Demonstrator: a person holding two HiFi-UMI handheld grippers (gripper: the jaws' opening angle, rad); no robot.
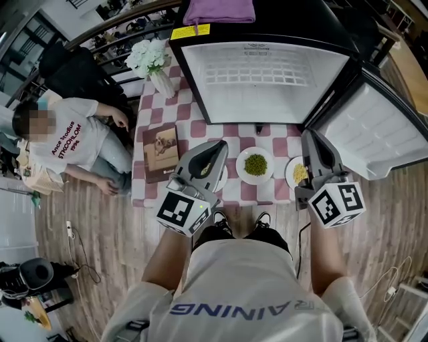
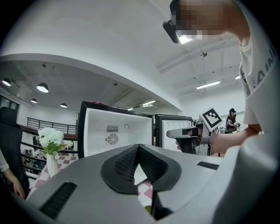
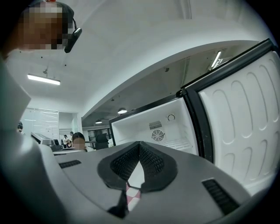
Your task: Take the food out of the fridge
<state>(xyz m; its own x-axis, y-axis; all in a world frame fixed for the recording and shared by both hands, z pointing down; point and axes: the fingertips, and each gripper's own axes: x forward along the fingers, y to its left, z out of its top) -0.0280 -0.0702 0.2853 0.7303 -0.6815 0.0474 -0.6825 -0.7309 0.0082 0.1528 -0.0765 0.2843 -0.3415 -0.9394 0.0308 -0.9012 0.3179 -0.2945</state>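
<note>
The left hand-held gripper (image 1: 215, 148) is hovering closed and empty beside the round white plate of green peas (image 1: 255, 165), which is sitting on the red-checked counter (image 1: 200, 127) outside the empty white fridge (image 1: 267, 73). The right hand-held gripper (image 1: 313, 137), also closed and empty, is hanging over the white plate of yellow corn (image 1: 297, 172). A careless swing could be knocking that plate off the edge.

My left claw (image 1: 217, 148) and right claw (image 1: 309, 137) are grey with black ribbed pads (image 2: 124, 164), and each cube (image 1: 184, 210) bears black-and-white square markers. The fridge (image 1: 267, 73) is black outside and white inside, with a yellow label (image 1: 190, 31) and a purple cloth (image 1: 219, 11) on top. The tablecloth (image 1: 200, 130) is a red-and-white check. On it I see white flowers (image 1: 148, 55), a brown book (image 1: 160, 152), green peas (image 1: 255, 164) and yellow corn (image 1: 300, 174), each on a white plate (image 1: 241, 170). The floor (image 1: 100, 234) is brown wood grain.
</note>
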